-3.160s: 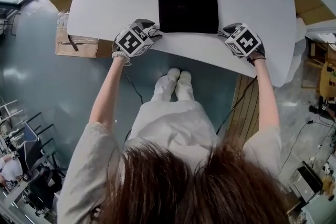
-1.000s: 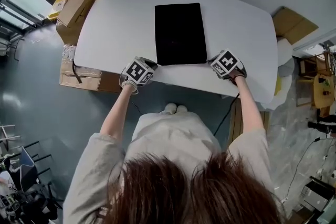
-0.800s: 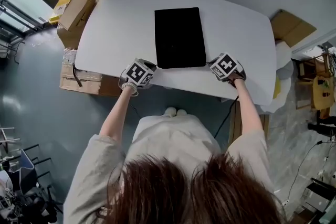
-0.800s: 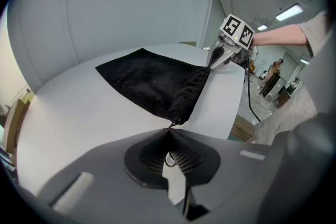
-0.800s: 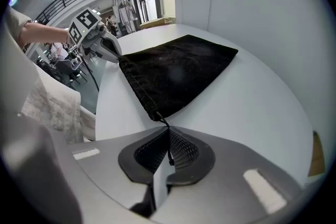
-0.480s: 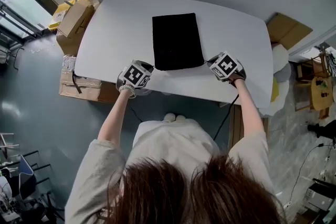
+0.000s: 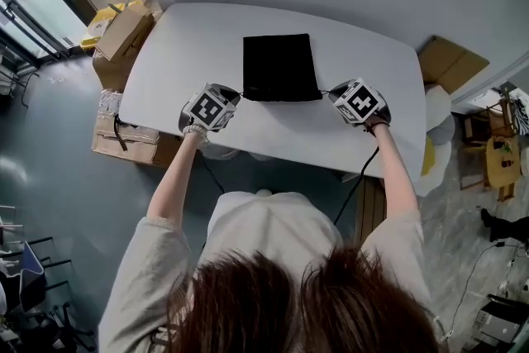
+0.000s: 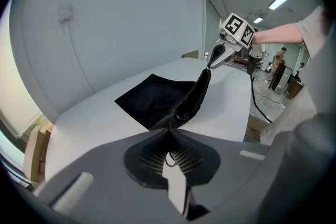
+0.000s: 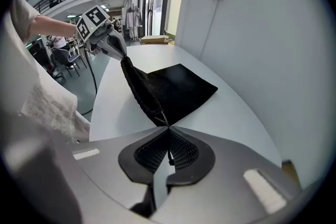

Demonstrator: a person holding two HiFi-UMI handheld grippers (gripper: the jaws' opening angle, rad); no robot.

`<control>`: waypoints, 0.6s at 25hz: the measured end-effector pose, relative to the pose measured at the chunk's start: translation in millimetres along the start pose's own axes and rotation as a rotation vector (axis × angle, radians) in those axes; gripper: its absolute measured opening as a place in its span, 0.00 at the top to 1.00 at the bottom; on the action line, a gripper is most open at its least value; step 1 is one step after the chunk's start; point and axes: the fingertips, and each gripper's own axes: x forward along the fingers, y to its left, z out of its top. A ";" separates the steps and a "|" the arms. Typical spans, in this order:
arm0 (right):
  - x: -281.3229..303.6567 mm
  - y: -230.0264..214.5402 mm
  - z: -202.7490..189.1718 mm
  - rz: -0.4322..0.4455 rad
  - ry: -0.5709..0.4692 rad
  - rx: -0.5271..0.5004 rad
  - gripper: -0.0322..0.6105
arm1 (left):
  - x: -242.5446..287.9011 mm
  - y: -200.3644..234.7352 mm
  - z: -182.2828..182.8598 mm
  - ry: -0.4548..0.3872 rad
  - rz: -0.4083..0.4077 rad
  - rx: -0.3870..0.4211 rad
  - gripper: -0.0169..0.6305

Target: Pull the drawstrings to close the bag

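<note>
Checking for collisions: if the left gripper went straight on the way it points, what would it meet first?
Most likely the black bag: its gathered mouth rises right ahead of the left gripper, which is shut on the drawstring.

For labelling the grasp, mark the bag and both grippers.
bag [image 7: 279, 66], head view, middle of the cloth.
left gripper [image 8: 169, 130], left gripper view, where its jaws pinch the bag.
right gripper [image 9: 168, 127], right gripper view, where its jaws pinch the bag.
</note>
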 end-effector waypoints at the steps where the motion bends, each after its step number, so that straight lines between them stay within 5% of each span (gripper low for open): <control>1: -1.9 -1.8 2.2 -0.002 -0.006 -0.002 0.93 | -2.1 1.2 2.0 -0.002 0.005 0.004 0.97; 15: -41.2 -34.1 46.5 -0.131 -0.115 -0.060 0.93 | -39.7 40.2 47.8 -0.102 0.178 0.075 0.97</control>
